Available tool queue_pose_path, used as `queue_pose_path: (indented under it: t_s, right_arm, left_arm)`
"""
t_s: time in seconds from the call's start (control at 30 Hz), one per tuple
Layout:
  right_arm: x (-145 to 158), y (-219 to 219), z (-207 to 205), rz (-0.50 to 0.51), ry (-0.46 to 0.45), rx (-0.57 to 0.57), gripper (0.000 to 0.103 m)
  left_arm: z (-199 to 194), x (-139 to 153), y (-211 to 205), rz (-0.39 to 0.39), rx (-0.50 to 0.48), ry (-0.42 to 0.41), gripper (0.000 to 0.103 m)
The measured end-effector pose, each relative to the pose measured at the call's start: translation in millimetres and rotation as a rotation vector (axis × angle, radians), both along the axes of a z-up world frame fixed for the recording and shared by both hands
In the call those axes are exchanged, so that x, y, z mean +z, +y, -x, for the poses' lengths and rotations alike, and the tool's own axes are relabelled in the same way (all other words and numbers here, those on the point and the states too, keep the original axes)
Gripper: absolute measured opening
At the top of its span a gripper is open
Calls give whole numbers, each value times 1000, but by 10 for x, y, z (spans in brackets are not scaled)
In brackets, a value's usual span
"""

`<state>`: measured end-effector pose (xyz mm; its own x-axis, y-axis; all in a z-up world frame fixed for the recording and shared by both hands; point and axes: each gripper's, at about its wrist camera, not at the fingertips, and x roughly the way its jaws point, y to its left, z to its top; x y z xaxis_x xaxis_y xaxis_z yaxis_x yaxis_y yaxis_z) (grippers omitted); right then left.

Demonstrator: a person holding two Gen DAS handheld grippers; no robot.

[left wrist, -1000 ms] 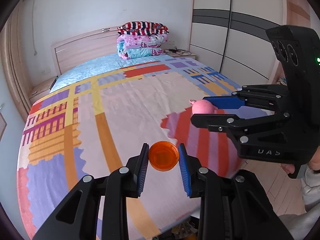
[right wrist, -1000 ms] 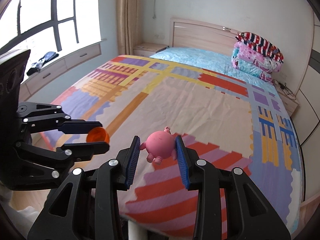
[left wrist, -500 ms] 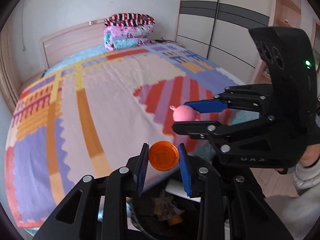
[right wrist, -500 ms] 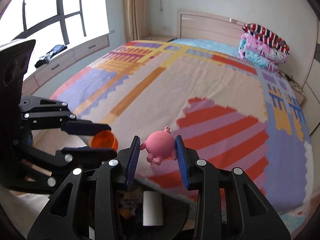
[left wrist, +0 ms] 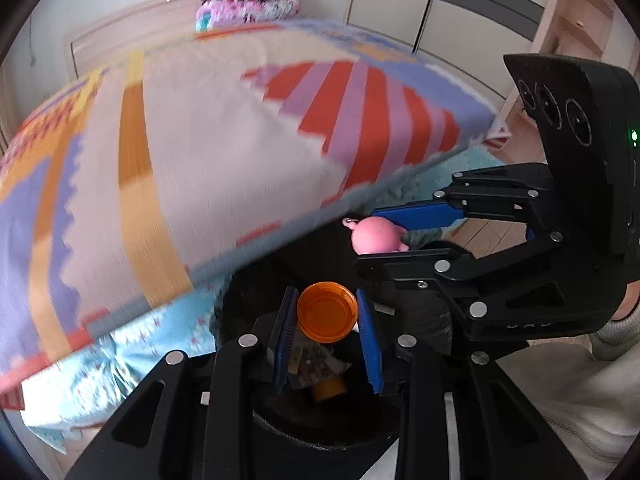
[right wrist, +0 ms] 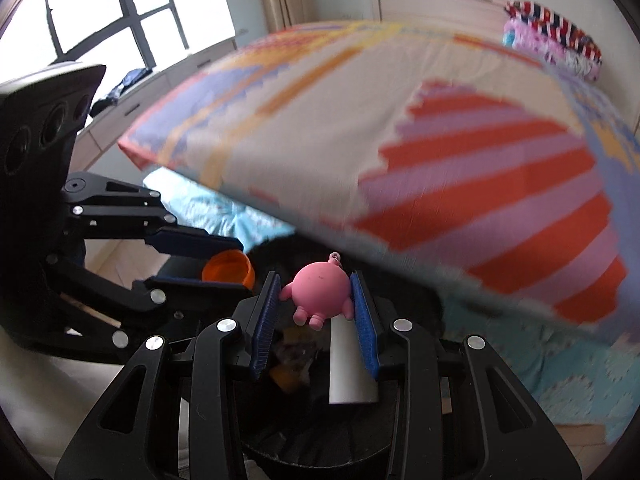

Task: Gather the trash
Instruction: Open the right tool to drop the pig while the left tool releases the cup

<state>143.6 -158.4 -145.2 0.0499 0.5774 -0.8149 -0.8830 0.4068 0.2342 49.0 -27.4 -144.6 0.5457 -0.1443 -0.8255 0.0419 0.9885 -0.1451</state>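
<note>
Here, both tools hang over the bin.
Left gripper (left wrist: 326, 324): it points forward and down over the black round trash bin (left wrist: 320, 436); its blue pads are closed on the round orange plastic lid (left wrist: 327, 312), whose hollow side faces the camera.
Right gripper (right wrist: 316, 312): it points forward and down too, just to the right of the left one; its blue pads press both sides of the pink rubber pig toy (right wrist: 320, 290), legs toward the camera.
Bin contents: a white cardboard tube (right wrist: 348, 368) and crumpled wrappers lie inside, near.
Bed with the colourful striped cover (left wrist: 200, 140): it is just beyond the bin, blurred.
Folded blankets (left wrist: 250, 0): stacked at the far headboard.
</note>
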Motion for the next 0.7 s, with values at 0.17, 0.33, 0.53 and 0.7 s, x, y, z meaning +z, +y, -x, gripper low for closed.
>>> queue_pose_path:
  t_s: [0.17,0.33,0.53,0.7]
  right_arm:
    - [-246,56,18,41,41,1,36]
    - [-430,159,8,66,88,2,36]
    - [-498,242,-40,69,107,1,39]
    - [-468,237,-94,62,97,-17,45]
  left_arm:
    - [-23,-281,88,34,28,57,29]
    - [-23,-408,116,51,39,85,29]
    - [-30,-500,150,78,46,108,29]
    - [-38,-513,141,77,47,119,37]
